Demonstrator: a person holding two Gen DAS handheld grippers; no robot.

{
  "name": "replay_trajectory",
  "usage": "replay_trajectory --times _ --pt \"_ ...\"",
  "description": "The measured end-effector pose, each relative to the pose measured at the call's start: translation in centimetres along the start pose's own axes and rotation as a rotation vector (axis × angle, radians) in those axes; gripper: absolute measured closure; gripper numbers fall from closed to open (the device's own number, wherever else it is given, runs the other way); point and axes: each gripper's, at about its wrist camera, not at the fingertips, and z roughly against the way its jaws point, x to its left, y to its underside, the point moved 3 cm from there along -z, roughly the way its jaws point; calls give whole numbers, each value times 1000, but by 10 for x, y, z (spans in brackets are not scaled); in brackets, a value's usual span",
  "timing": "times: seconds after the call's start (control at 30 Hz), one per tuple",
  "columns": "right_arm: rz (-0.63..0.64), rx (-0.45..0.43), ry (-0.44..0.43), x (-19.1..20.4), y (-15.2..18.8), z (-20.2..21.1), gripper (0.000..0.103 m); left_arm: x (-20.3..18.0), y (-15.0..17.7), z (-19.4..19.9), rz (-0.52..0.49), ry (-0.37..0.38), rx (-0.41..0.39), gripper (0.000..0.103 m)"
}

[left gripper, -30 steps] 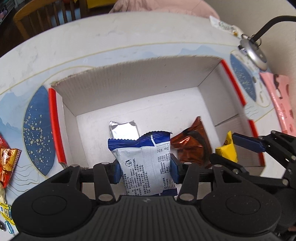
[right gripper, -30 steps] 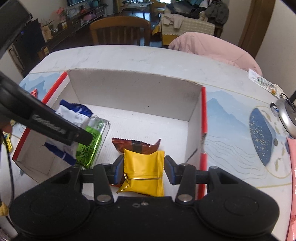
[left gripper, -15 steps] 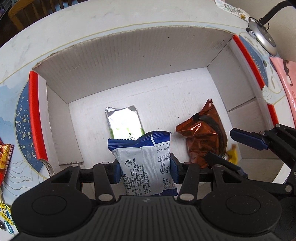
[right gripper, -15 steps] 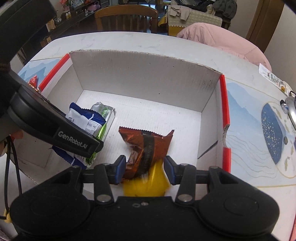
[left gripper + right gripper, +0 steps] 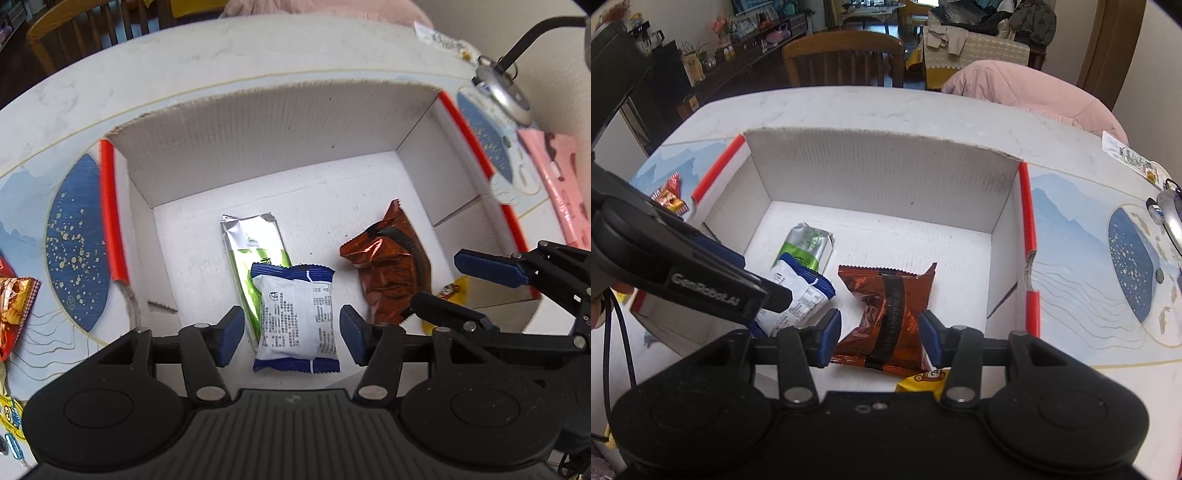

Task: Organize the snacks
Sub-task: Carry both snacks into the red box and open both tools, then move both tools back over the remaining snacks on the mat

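White cardboard box (image 5: 280,147) already has four snacks in it, a few packets are left outside on the table. The left gripper (image 5: 291,332) has just been opening; its jaws stand clear of the blue-and-white packet (image 5: 295,314) between them, which leans on the green packet (image 5: 255,243). The right gripper (image 5: 879,341) is open too, over the brown packet (image 5: 886,310); the yellow packet (image 5: 923,382) lies under it.

1. I count one open white cardboard box with red-edged flaps (image 5: 280,122).
2. Inside it I see four wrapped snacks: one blue-and-white packet (image 5: 295,314), one green-and-silver bar (image 5: 255,240), one crinkled copper-brown packet (image 5: 388,262), one yellow packet (image 5: 923,382).
3. On the surface (image 5: 849,110) left of the box, one red-and-orange snack packet (image 5: 14,310) shows.
4. I see two pairs of tongs, left (image 5: 291,332) and right (image 5: 879,338).
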Motion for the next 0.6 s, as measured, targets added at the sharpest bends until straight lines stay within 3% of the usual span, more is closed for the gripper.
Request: replay_trajectory --times 0.6 --pt "-54 -159 -12 48 0 69 41 32 42 94 -3 81 -188 43"
